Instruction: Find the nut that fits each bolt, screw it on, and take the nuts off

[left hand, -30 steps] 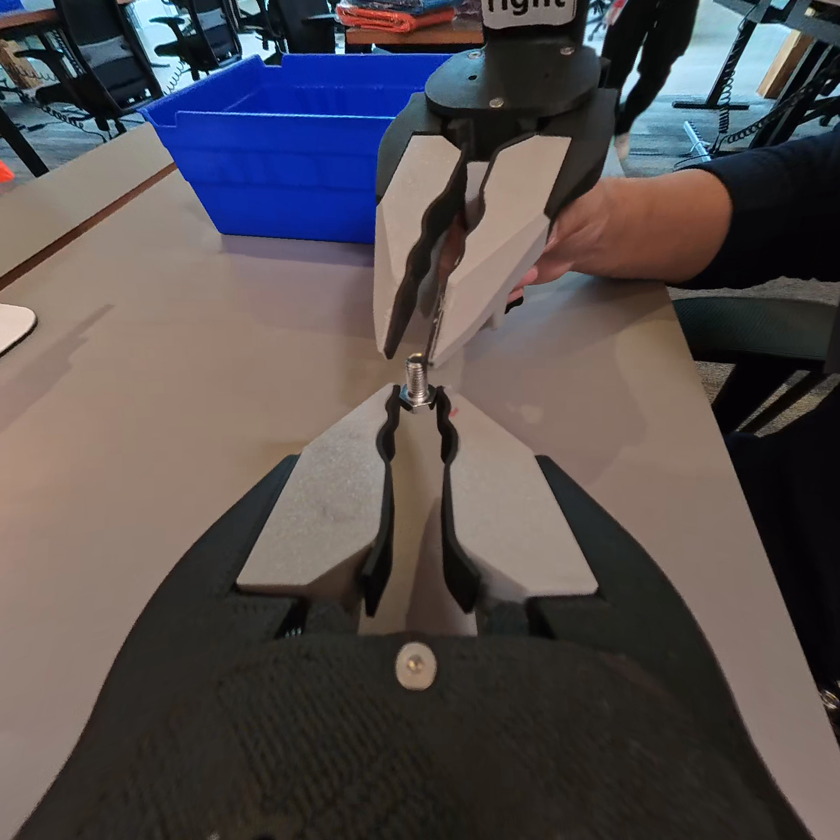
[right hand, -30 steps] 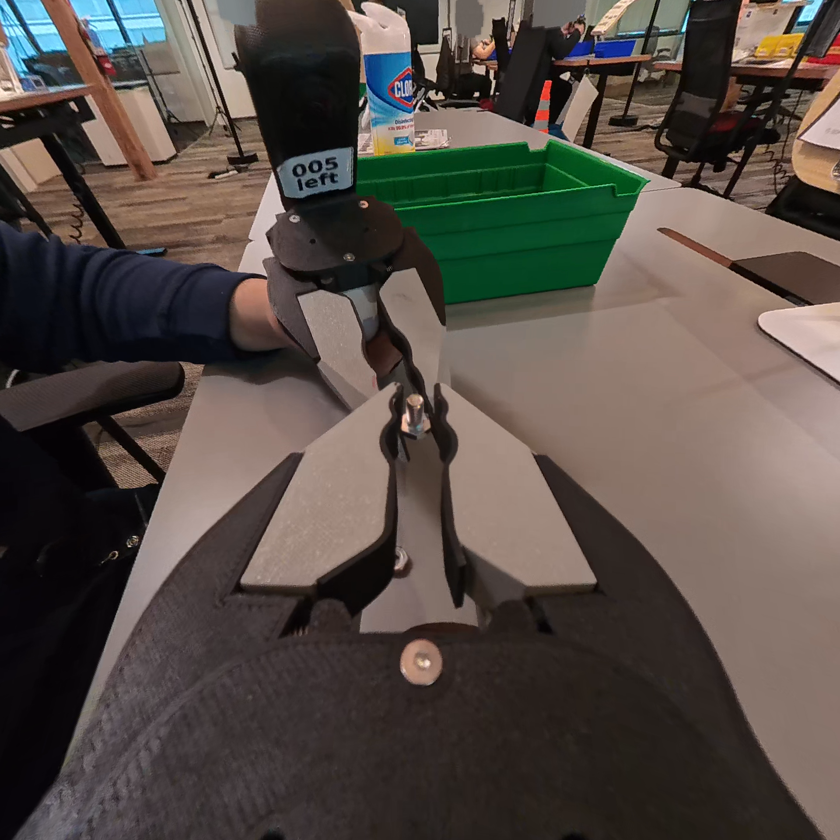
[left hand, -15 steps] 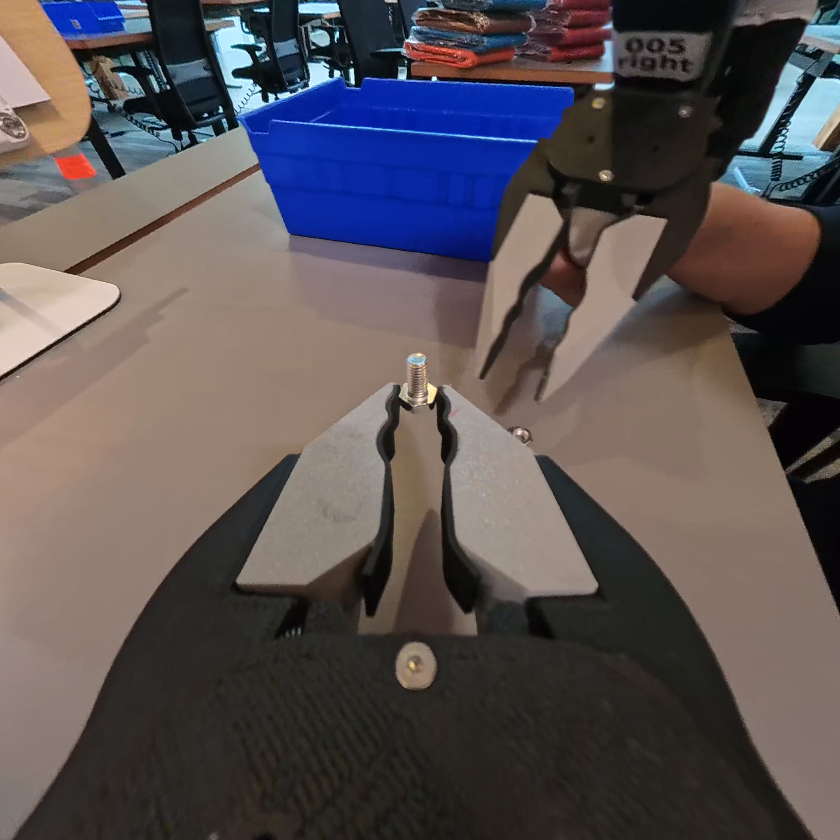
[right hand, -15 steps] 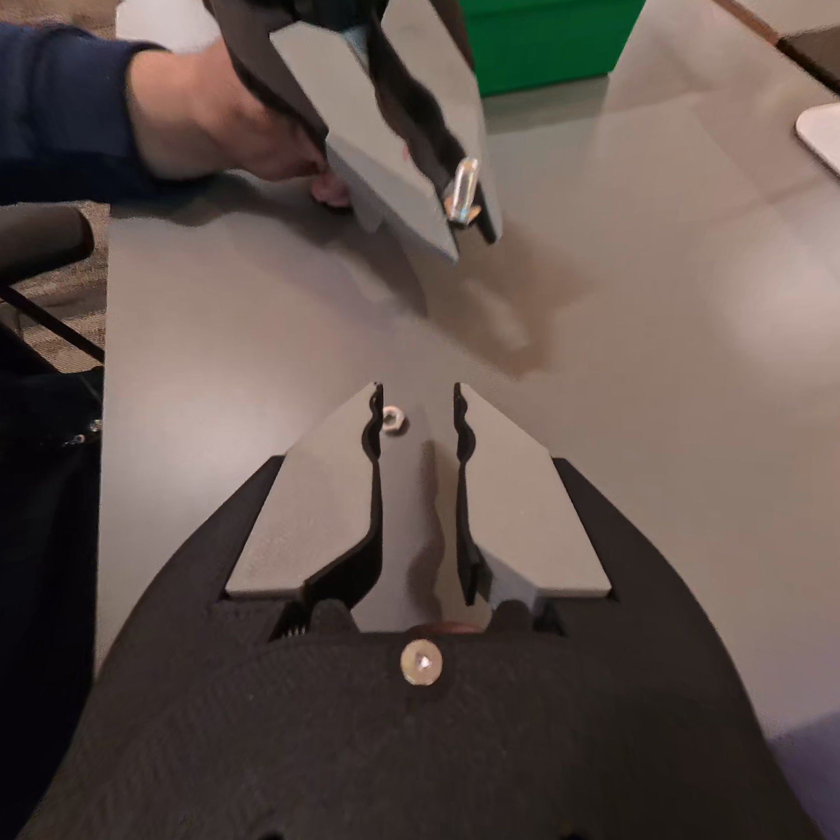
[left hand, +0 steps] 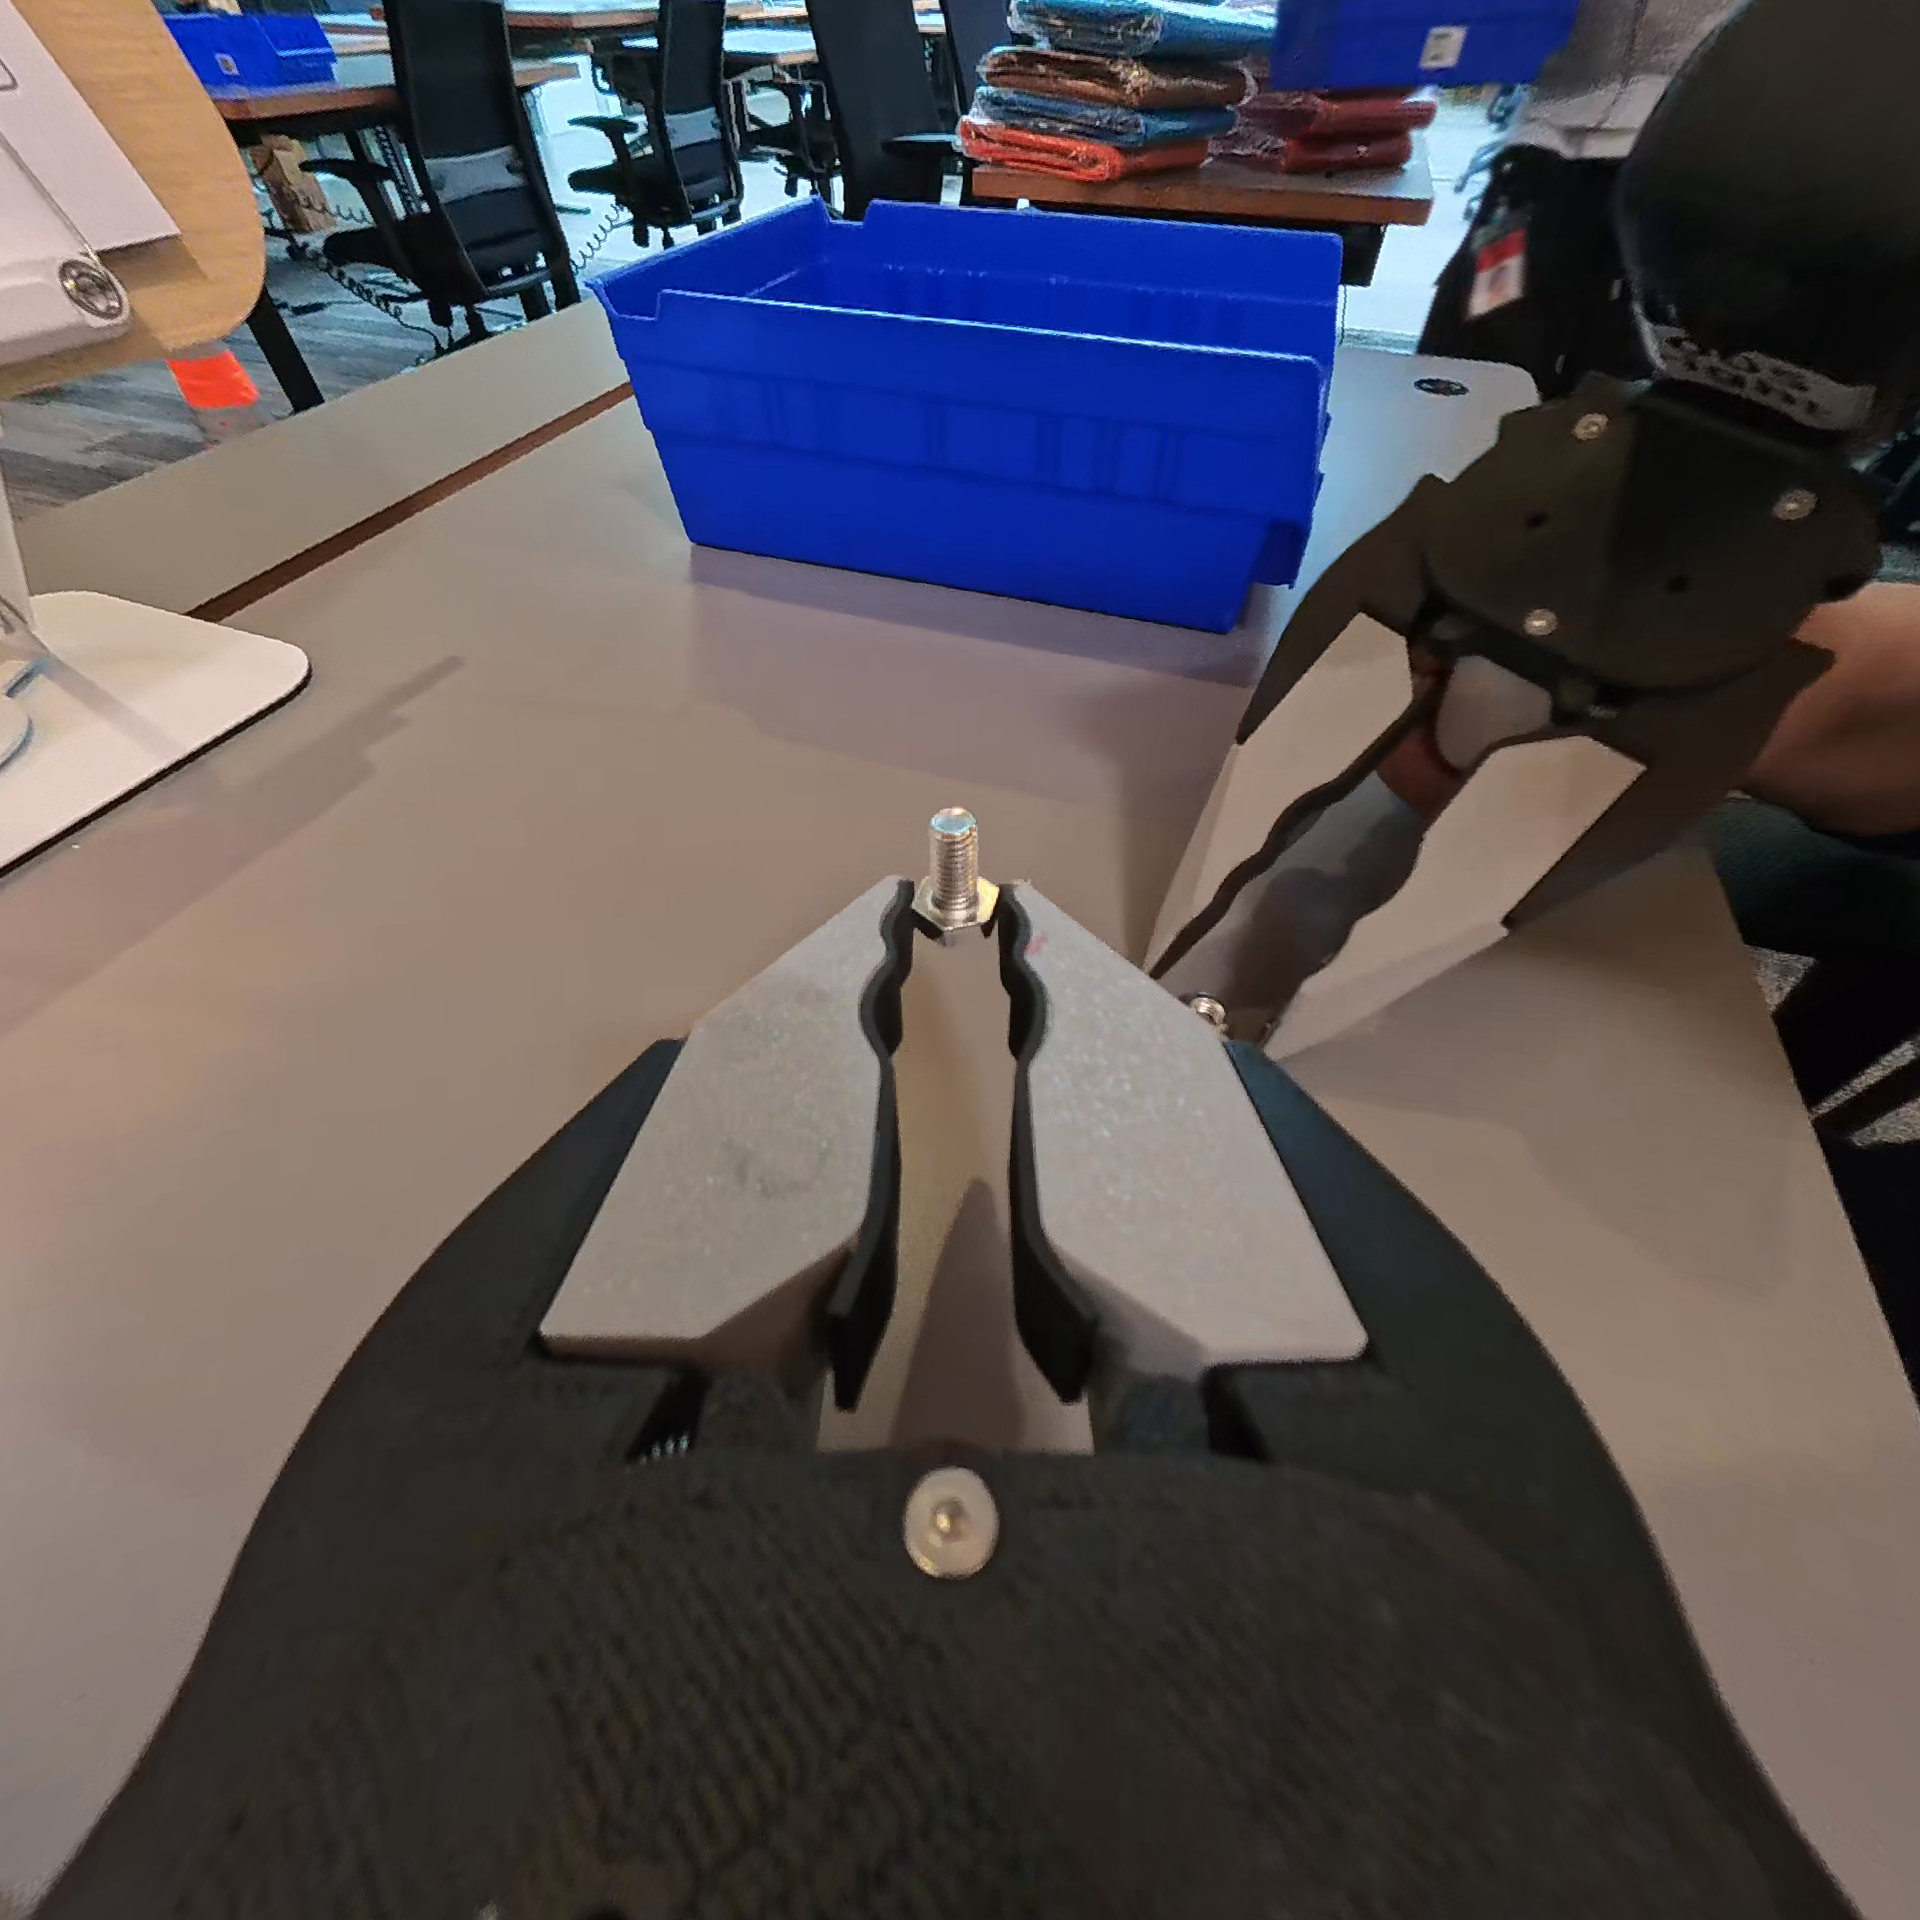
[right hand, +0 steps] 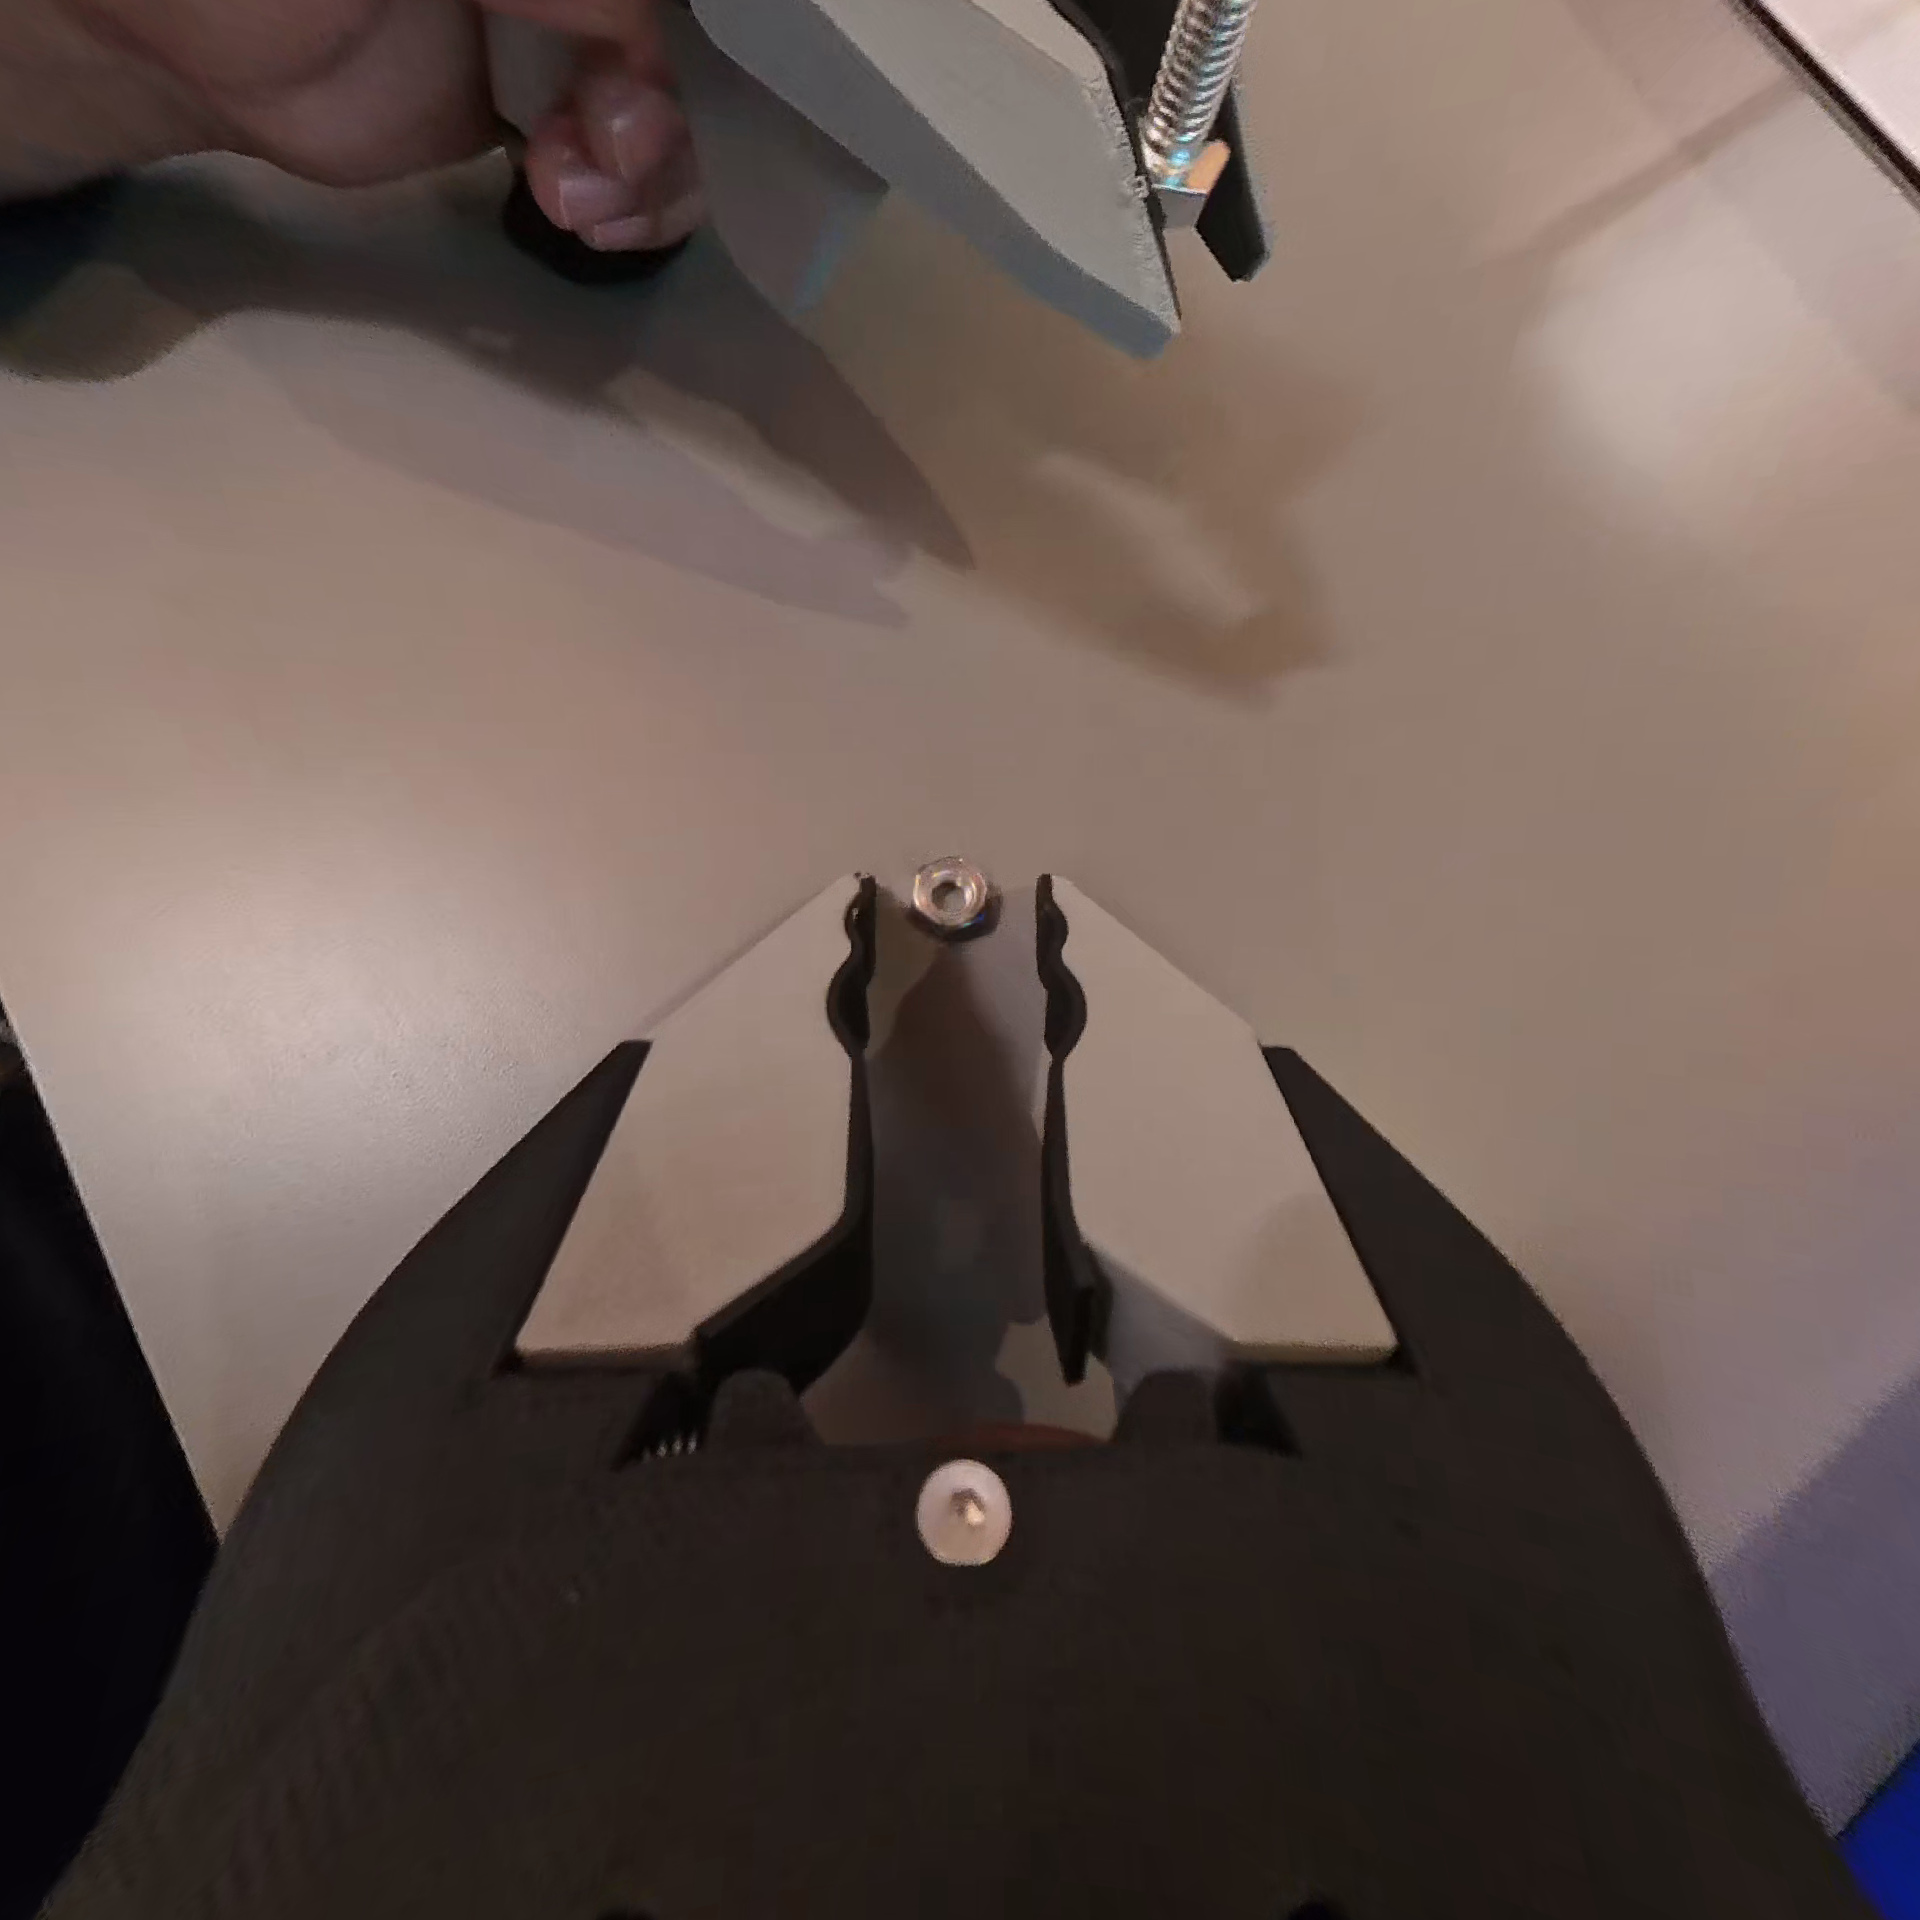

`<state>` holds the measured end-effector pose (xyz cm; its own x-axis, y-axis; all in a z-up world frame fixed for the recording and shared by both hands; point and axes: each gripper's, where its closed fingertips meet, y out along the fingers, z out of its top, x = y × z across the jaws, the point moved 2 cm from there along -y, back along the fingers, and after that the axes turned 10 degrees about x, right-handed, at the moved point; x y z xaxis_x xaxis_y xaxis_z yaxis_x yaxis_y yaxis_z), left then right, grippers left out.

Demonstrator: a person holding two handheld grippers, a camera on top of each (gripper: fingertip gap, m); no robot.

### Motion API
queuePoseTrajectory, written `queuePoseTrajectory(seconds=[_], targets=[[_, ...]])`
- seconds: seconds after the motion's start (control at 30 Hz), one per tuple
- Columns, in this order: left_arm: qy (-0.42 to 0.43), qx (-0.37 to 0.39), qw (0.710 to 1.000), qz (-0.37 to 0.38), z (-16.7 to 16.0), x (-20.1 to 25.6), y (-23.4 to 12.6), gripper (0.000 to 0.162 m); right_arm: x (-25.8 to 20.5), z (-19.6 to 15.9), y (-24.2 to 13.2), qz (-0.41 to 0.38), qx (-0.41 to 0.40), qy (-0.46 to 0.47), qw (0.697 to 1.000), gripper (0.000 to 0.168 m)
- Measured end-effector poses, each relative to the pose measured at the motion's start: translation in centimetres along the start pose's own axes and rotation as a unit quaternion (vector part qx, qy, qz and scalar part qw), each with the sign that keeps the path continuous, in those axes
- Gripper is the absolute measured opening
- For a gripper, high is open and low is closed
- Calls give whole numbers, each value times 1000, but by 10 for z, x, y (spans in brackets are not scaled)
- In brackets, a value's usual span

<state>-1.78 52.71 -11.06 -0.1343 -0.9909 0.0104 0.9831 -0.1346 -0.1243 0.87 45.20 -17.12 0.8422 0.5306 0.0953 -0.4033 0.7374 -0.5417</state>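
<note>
Bolt [left hand: 952,871] one, nut [right hand: 950,898] one.

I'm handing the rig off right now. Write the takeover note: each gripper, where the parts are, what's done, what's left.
Left gripper: shut on the bolt by its hex head, threaded shank pointing up, held above the table.
Right gripper: open, lowered over a loose nut lying flat on the table between its fingers, not yet gripped.
Blue bin stands at the far side of the table.
Done: bolt picked up and presented; no nut on its thread.
Left: close on the nut, carry it to the bolt, check the fit, screw it on, then take it off.
</note>
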Motion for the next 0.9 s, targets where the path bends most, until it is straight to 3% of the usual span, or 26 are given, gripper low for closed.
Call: queuePoseTrajectory(seconds=[0.13,0.5,0.77,0.9], targets=[[-10,5,1000,-5,1,1,0,14,-4,0,2,8,0,17,1000,11],[-11,26,997,-74,8,23,1,14,14,11,-10,6,23,25,999,11],[6,7,995,-94,3,35,4,14,26,76,-45,64,101,27,993,11],[10,-1,996,-89,2,34,4,13,20,96,-45,100,98,9,990,11]])
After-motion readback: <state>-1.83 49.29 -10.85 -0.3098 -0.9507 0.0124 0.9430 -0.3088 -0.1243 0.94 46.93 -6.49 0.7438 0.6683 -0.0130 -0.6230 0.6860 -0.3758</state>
